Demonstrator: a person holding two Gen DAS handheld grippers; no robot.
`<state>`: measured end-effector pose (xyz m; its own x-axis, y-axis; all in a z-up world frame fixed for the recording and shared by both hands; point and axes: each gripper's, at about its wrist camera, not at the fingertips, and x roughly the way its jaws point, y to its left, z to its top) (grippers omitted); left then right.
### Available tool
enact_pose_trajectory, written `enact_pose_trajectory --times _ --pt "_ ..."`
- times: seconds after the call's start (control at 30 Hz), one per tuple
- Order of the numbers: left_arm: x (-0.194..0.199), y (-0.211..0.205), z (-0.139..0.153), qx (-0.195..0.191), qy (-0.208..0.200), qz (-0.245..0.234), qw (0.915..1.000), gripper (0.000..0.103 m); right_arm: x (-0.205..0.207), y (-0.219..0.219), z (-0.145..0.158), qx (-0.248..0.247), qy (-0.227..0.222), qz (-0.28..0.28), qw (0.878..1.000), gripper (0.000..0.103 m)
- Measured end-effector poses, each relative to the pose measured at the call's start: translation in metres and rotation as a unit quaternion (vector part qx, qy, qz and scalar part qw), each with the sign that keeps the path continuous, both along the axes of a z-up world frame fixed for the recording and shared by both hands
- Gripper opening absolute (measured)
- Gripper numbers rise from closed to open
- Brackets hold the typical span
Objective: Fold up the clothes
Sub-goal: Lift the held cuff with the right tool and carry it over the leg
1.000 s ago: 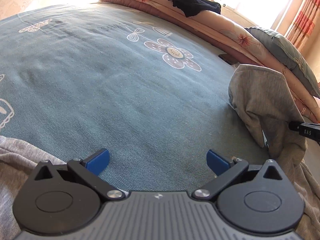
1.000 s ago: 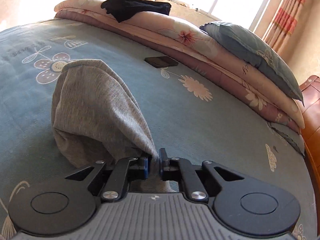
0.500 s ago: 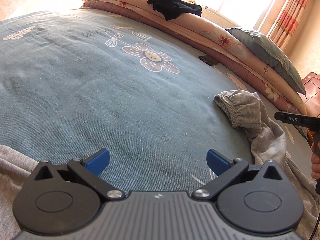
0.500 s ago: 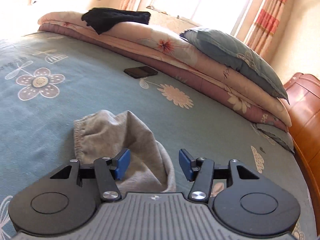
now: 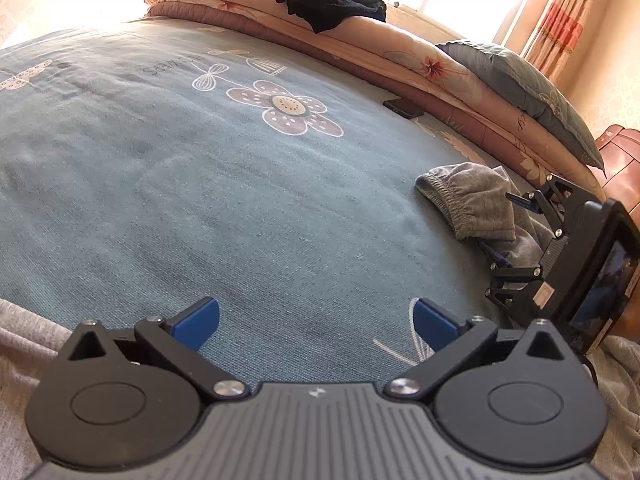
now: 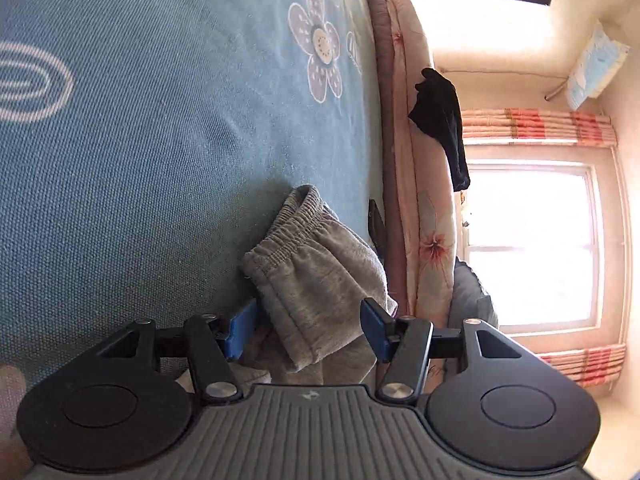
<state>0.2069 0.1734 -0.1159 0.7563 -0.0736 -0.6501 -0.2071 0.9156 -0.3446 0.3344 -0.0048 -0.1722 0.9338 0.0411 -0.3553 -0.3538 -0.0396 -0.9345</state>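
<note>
A wide bed covered in a blue-green bedspread [image 5: 168, 184] printed with pale flowers fills both views. The left gripper [image 5: 316, 320] hangs just above the bedspread near its near edge, its blue pads spread wide with nothing between them. A grey garment [image 5: 472, 204], with an elastic ribbed band, lies crumpled toward the right side of the bed. The right gripper [image 6: 308, 332] is rolled onto its side there; its jaws have just been opening and now stand apart around a bunched fold of the grey cloth, the pads not pressing on it. Along the far edge lies a folded pink floral quilt [image 5: 400, 56] with a black garment [image 5: 332, 8] draped on it and a grey-blue pillow [image 5: 520, 76] beside that. A dark phone [image 5: 404, 108] rests on the bedspread just before the quilt.
</note>
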Motion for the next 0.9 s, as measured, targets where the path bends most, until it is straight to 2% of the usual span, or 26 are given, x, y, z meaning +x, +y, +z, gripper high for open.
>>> enact_pose_trajectory --times 0.03,0.17,0.2,0.23,0.3,0.37,0.43,0.47,0.53,0.63,0.67,0.77,0.9 --pt "0.0 0.0 0.0 0.0 0.001 -0.001 1.0 0.102 0.003 0.002 -0.007 -0.021 -0.001 0.002 1.0 0.067" --pt "0.001 0.0 -0.001 -0.008 0.0 -0.008 0.9999 0.102 0.011 0.011 -0.015 -0.053 -0.023 0.026 0.998 0.065" --pt "0.001 0.0 -0.001 -0.009 0.001 -0.009 0.9999 0.102 0.014 0.015 -0.011 -0.044 -0.013 0.019 0.999 0.058" --pt "0.001 0.001 -0.001 -0.01 0.002 -0.008 0.9999 0.102 0.017 0.019 -0.007 -0.035 -0.002 0.011 0.999 0.042" --pt "0.002 0.001 -0.002 -0.011 0.005 -0.007 0.9999 0.102 0.028 0.026 0.007 0.005 0.027 -0.022 0.999 0.019" --pt "0.002 0.002 -0.003 -0.014 0.005 -0.005 0.9999 0.102 0.043 0.03 0.033 0.078 0.068 -0.064 0.993 0.019" --pt "0.001 0.003 -0.003 -0.017 0.003 -0.005 0.9998 0.102 0.058 0.035 0.061 0.161 0.111 -0.107 0.975 0.019" --pt "0.001 0.002 -0.002 -0.017 0.003 -0.006 0.9998 0.102 0.067 0.036 0.076 0.205 0.133 -0.129 0.961 0.019" --pt "0.001 0.002 -0.003 -0.018 0.003 -0.006 0.9998 0.102 0.086 0.037 0.105 0.293 0.173 -0.174 0.924 0.018" --pt "0.001 0.003 -0.003 -0.019 0.004 -0.003 0.9998 0.102 0.106 0.038 0.137 0.386 0.217 -0.204 0.873 0.015" --pt "0.001 0.003 -0.003 -0.019 0.004 -0.002 0.9998 0.102 0.111 0.04 0.145 0.409 0.228 -0.205 0.86 0.014" --pt "0.002 0.004 -0.003 -0.022 0.004 0.0 0.9997 0.102 0.123 0.049 0.169 0.454 0.241 -0.204 0.833 0.014" --pt "0.002 0.007 -0.004 -0.027 0.004 0.005 0.9996 0.102 0.137 0.067 0.202 0.492 0.238 -0.188 0.816 0.01"
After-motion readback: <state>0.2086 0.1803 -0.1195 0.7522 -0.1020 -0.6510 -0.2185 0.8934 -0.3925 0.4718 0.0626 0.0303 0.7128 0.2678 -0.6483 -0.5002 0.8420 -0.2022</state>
